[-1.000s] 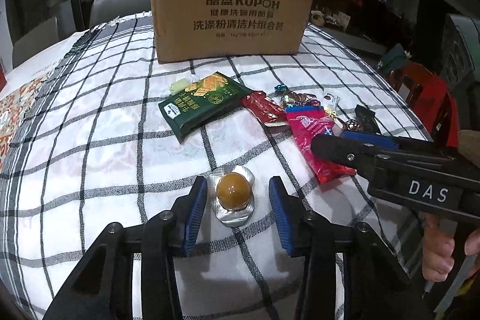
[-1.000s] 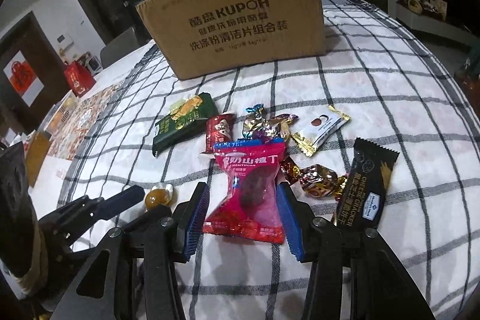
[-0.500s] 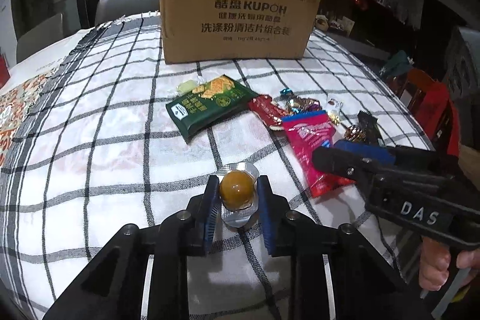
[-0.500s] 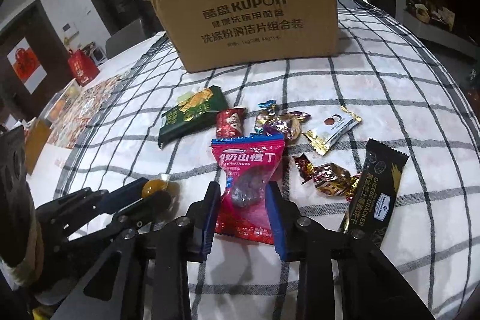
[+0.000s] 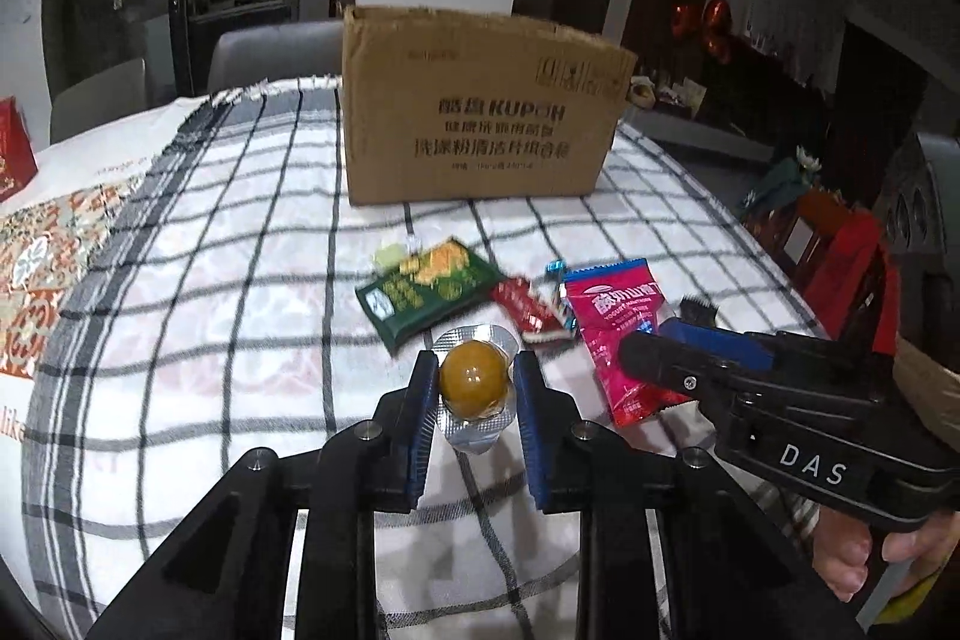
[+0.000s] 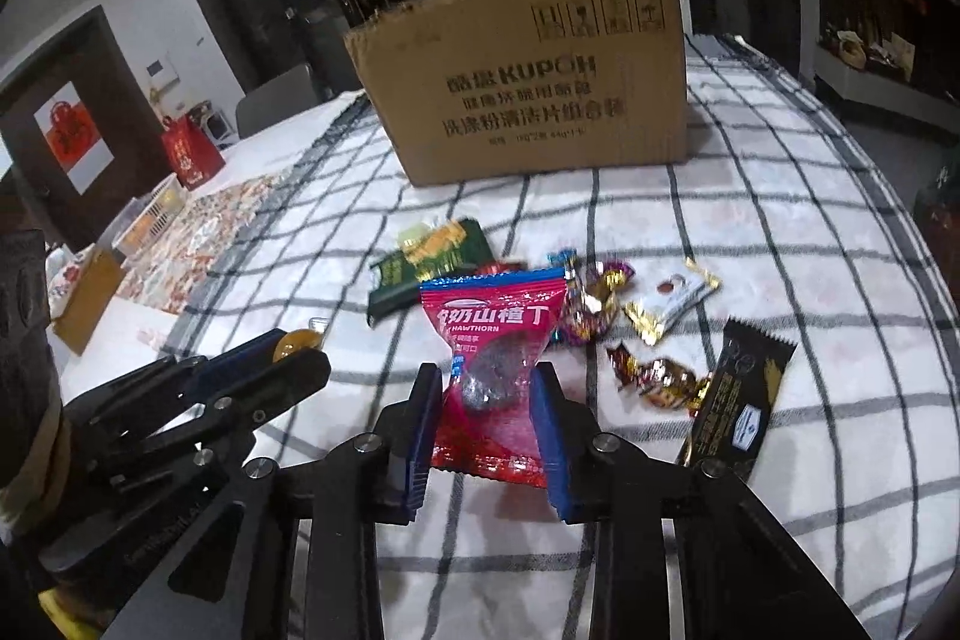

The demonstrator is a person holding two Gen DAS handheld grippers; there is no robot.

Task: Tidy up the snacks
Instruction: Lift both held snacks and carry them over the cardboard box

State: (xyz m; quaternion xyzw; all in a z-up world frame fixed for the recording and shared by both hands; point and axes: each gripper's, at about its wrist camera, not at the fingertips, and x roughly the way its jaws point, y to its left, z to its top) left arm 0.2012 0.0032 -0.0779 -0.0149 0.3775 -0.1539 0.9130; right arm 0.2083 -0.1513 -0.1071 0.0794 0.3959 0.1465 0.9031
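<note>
Both jaws now clamped; left hand-held gripper (image 5: 474,382) holds jelly cup (image 5: 472,379), right hand-held gripper (image 6: 487,391) holds hawthorn pack (image 6: 493,340); both lifted off tabletop (image 5: 240,250); box (image 5: 480,112) next, I judge.

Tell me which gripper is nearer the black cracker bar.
Right. The right gripper, shut on the pink hawthorn pack, sits just beside the black cracker bar; the left gripper is farther off.
</note>
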